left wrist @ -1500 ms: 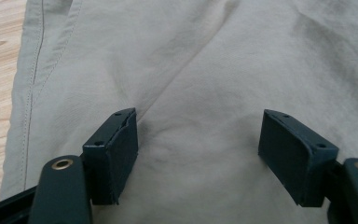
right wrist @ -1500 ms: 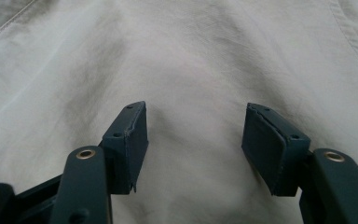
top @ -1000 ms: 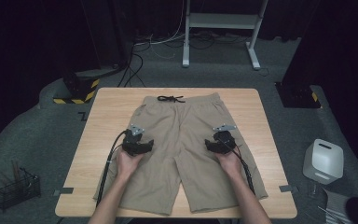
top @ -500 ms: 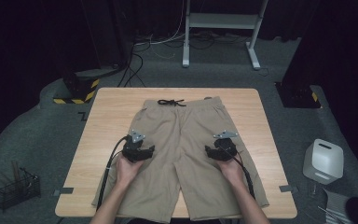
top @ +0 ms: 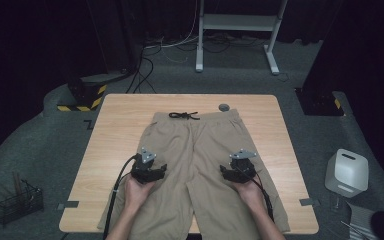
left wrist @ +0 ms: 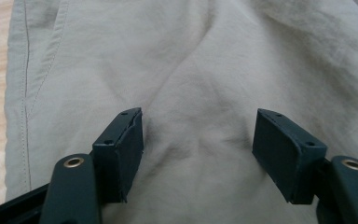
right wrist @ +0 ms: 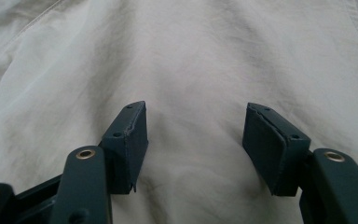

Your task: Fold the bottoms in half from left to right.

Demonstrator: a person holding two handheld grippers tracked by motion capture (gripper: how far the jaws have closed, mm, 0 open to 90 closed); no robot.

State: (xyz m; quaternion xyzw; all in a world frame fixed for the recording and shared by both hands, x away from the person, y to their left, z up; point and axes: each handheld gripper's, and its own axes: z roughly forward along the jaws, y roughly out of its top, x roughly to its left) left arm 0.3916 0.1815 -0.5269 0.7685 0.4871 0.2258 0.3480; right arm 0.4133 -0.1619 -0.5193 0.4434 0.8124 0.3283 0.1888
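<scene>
While both grippers sit over the khaki shorts, we find neither one gripping the fabric. The shorts lie flat on the wooden table, waistband away from the person, with a black drawstring knotted at the top edge and the leg hems reaching the near edge of the table.

We note the left gripper over the left leg of the garment, held in the person's left hand. In the left gripper view its jaws stand wide apart, with wrinkled cloth lying between them; one fingertip sits close over the fabric, though we cannot tell whether it touches. A side seam runs near the table surface at that view's left.

We record the right gripper over the right leg, held in the right hand. In the right gripper view its jaws are likewise spread wide, holding nothing, with smooth cloth beneath the fingers.
</scene>
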